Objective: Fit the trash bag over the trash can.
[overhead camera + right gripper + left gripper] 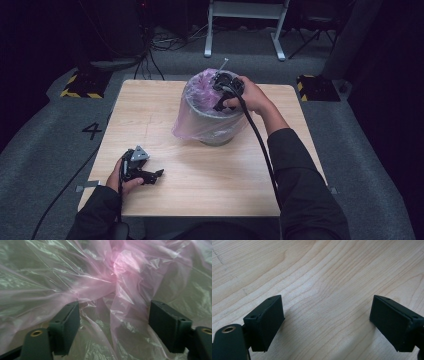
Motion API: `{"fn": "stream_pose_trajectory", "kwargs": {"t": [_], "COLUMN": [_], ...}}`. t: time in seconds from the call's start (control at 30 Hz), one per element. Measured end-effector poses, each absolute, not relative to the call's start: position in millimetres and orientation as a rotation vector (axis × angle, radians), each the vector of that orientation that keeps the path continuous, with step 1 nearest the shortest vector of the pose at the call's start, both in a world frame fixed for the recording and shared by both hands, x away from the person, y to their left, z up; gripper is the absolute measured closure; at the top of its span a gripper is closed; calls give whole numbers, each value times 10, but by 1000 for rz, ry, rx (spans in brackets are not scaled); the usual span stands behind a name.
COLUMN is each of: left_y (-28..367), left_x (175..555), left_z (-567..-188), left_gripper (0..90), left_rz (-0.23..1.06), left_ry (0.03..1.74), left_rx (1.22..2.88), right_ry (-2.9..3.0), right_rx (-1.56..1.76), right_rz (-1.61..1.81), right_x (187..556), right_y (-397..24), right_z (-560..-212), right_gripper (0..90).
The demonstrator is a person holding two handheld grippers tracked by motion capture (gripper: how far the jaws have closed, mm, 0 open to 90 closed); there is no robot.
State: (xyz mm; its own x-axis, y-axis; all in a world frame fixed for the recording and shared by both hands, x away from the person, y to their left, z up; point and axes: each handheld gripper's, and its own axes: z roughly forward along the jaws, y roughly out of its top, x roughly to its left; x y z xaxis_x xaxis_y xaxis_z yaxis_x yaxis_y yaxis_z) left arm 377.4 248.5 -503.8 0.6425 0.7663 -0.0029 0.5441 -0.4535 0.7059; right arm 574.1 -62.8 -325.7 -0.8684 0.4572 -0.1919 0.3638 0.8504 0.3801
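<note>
A grey round bin (215,122) stands on the wooden table (165,125), lined with a thin pink plastic bag (192,122) that drapes over its rim and down its left side. My right gripper (220,97) reaches down into the bin's mouth, jaws wide apart. In the right gripper view the crumpled pink bag (107,282) lies ahead of my right gripper (113,322), folds of film between the jaws but not pinched. My left gripper (156,176) rests near the table's front left, open. In the left gripper view my left gripper (327,322) has bare wood (317,277) between its jaws.
A white table frame (245,20) and cables lie on the grey floor beyond the table. Yellow-black striped blocks (80,85) sit at both far corners. The right gripper's cable (260,145) runs along the sleeve.
</note>
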Motion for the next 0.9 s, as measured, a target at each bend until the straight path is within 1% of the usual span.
{"fn": "stream_pose_trajectory", "kwargs": {"t": [0.3,0.53,0.63,0.9], "left_y": [2484,2485,2485,2485], "left_x": [3773,3773,3773,3773], "left_z": [-5039,-5039,-5039,-5038], "left_gripper": [119,120,120,119], "left_rz": [416,416,416,416], "left_ry": [1017,1016,1016,1016], "left_rx": [2171,2171,2171,2172], "right_ry": [2766,2746,2723,2678], "right_rx": [616,640,654,681], "right_rz": [373,399,436,515], "right_x": [5752,5740,5730,5698], "right_y": [-559,-576,-592,-645], "right_z": [-3289,-3279,-3265,-3238], "right_gripper": [218,218,248,235]}}
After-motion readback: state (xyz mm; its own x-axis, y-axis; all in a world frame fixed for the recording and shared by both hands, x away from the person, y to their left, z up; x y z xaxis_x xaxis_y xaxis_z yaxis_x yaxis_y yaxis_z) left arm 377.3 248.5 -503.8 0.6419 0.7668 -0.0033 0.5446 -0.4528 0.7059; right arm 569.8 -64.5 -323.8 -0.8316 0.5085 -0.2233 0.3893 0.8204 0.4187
